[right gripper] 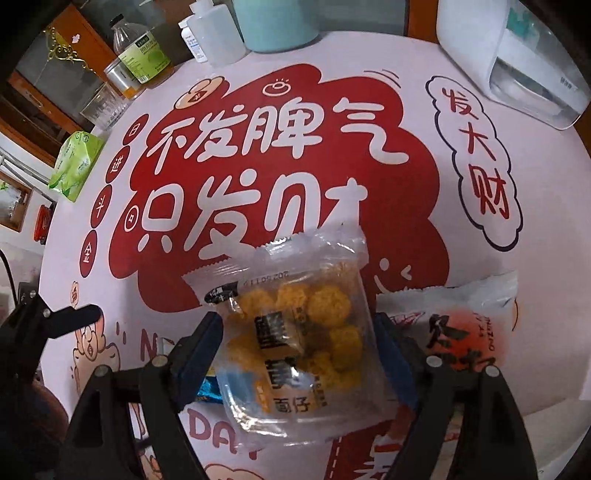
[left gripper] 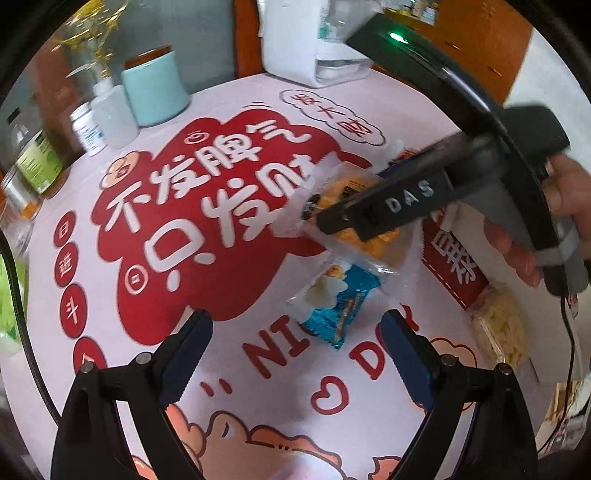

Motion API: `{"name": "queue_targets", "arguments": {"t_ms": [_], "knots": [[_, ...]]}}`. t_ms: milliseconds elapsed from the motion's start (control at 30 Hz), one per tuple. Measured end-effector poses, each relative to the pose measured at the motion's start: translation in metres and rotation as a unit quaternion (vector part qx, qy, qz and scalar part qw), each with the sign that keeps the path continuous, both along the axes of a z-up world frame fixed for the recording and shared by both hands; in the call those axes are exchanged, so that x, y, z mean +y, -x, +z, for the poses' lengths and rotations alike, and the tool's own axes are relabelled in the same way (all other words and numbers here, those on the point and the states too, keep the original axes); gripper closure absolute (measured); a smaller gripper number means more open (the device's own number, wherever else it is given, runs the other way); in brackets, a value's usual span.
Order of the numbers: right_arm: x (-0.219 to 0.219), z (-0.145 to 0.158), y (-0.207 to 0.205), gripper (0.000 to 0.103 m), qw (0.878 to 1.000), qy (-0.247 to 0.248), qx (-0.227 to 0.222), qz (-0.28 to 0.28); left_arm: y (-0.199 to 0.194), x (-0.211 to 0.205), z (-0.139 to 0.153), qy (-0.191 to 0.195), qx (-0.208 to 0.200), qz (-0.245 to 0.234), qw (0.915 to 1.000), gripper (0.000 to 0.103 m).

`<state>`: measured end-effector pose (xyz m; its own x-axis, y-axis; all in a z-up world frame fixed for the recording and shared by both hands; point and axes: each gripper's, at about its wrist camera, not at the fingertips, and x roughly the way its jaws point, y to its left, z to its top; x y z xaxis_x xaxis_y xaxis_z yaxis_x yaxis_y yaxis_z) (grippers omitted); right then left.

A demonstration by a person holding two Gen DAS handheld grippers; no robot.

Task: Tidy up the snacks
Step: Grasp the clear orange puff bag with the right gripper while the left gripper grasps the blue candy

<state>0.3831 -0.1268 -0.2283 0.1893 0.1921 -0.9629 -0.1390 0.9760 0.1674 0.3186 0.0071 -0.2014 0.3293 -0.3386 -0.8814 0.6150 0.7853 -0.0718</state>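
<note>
Right claw [right gripper: 295, 332], pointing steeply down, jaws apart. Between them lies a clear plastic packet of yellow puffed balls [right gripper: 295, 310]; whether the pads touch it cannot be told. Under its lower left edge, a shiny blue foil packet [right gripper: 207, 394]. To the right, a white packet with an orange disc [right gripper: 458, 317]. All rest on the round counter with a red-and-white printed cloth [right gripper: 258, 110]. At its far rim: a pale blue cylindrical canister [right gripper: 277, 26] and a green soft tissue pack [right gripper: 75, 166].

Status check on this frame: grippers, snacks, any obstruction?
Left gripper open, empty. Right gripper open around yellow-snack packet. Blue packet partly underneath it.
</note>
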Motion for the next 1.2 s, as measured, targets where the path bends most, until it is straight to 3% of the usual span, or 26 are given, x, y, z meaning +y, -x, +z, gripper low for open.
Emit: {"name": "queue_targets", "arguments": {"t_ms": [267, 333, 367, 533, 600, 933, 1067, 1200], "knots": [[0.006, 0.001, -0.003, 0.020, 0.999, -0.016, -0.008, 0.030, 0.000, -0.019, -0.007, -0.019, 0.003, -0.041, 0.9990, 0.011], [0.008, 0.001, 0.000, 0.012, 0.999, -0.017, -0.012, 0.042, -0.001, -0.019, -0.008, -0.017, 0.006, -0.040, 0.9990, 0.011], [0.011, -0.001, 0.000, 0.007, 0.999, -0.010, -0.011, 0.049, -0.003, -0.019, -0.008, -0.014, 0.009, -0.039, 0.9991, 0.011], [0.033, -0.019, 0.012, 0.007, 0.992, 0.072, -0.019, 0.098, -0.010, -0.019, -0.010, 0.000, 0.021, -0.031, 0.9993, 0.011], [0.037, -0.021, 0.015, 0.019, 0.991, 0.082, -0.026, 0.098, -0.012, -0.019, -0.012, 0.001, 0.024, -0.029, 0.9993, 0.011], [0.018, -0.013, 0.009, 0.023, 0.998, 0.010, -0.024, 0.048, -0.015, -0.028, -0.017, -0.008, 0.028, -0.053, 0.9981, 0.011], [0.012, -0.010, 0.009, 0.023, 0.999, -0.001, -0.022, 0.041, -0.011, -0.039, -0.026, -0.016, 0.047, -0.095, 0.9942, 0.011], [0.015, -0.011, 0.009, 0.023, 0.999, 0.006, -0.025, 0.043, 0.003, -0.049, -0.033, -0.044, 0.034, -0.142, 0.9883, 0.013]]}}
